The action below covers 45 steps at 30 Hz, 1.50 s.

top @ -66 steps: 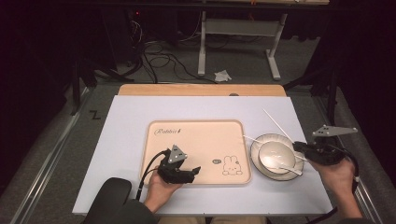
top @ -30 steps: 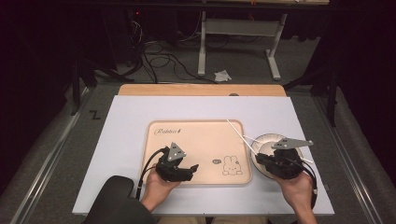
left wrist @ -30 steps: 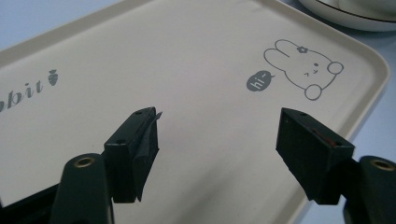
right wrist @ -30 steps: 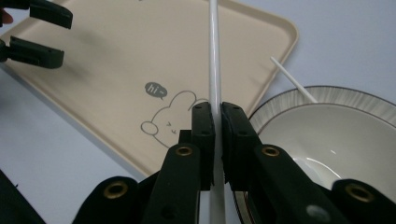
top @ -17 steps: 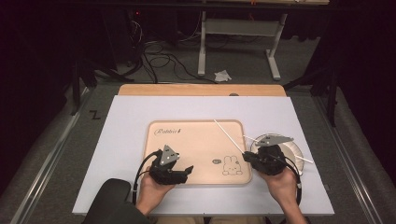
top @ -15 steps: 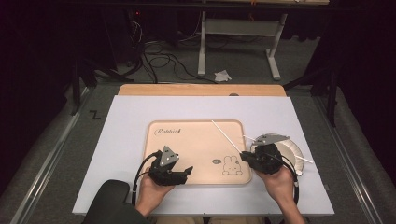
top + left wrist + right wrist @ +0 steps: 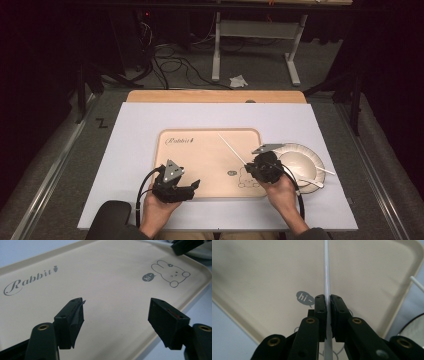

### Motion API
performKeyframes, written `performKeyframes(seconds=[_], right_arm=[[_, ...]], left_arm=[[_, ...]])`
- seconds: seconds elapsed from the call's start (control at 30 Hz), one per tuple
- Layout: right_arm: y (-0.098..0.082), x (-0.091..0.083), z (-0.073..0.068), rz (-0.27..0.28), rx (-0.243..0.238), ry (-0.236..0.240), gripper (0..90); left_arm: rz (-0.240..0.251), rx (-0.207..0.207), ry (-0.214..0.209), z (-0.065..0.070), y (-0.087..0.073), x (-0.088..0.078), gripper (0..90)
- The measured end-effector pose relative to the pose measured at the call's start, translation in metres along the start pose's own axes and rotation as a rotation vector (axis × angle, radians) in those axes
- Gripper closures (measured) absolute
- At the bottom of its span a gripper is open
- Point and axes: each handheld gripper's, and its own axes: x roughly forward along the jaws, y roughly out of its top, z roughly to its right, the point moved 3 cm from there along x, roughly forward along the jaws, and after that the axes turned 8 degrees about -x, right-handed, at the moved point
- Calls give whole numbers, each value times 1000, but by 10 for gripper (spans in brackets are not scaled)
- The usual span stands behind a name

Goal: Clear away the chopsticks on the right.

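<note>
Both handheld black two-jaw grippers sit over a beige rectangular tray (image 7: 210,155) printed with "Rabbit" and a cartoon rabbit, on a white table (image 7: 135,130). Left gripper (image 7: 194,185), at the tray's near left edge, has its jaws spread wide with nothing between them. Right gripper (image 7: 248,165), near the tray's right side above the rabbit drawing, is clamped on a thin white stick (image 7: 231,148) slanting far-left. Just right lies a round white plate (image 7: 310,155) holding another white utensil (image 7: 312,175).

One tray (image 7: 200,155), one plate (image 7: 300,157), two white chopsticks (image 7: 231,148).
</note>
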Motion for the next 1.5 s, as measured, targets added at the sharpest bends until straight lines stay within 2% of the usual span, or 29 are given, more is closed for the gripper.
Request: performKeyframes(seconds=[0.03, 0.1, 0.33, 0.5, 0.67, 0.7, 0.9, 1.0, 1.1, 1.2, 1.37, 1.5], right_arm=[[0, 10, -2, -23, 2, 10, 859], [0, 16, -2, -38, -5, -1, 859], [-1, 29, 3, -78, 7, -21, 858], [-2, 42, -1, -118, -15, -30, 850], [-1, 43, -2, -119, -34, -49, 795], [-1, 43, -2, -122, -44, -61, 775], [-3, 42, -2, -123, -34, -46, 817], [-4, 41, -3, -130, -55, -79, 827], [-5, 40, -2, -130, -47, -75, 830], [-6, 39, 0, -126, -36, -81, 843], [-8, 37, 3, -132, -34, -109, 846], [-10, 36, 7, -135, -20, -123, 848]], left_arm=[[3, 0, 1, 1, -1, -2, 293], [7, -1, 8, 1, -3, -5, 293], [1, -10, 25, -1, -7, -7, 292], [-3, 4, 31, 4, -10, -9, 294], [-1, 8, 29, 6, -11, -8, 300], [17, 12, 22, 9, -11, -9, 302], [20, 35, 11, 15, -12, -9, 305], [13, 38, 7, 15, -13, -8, 305], [12, 40, 8, 14, -13, -7, 304], [12, 35, 8, 14, -14, -6, 303], [5, -5, -14, 9, -14, -5, 302], [12, -16, -18, 7, -12, -6, 303]])
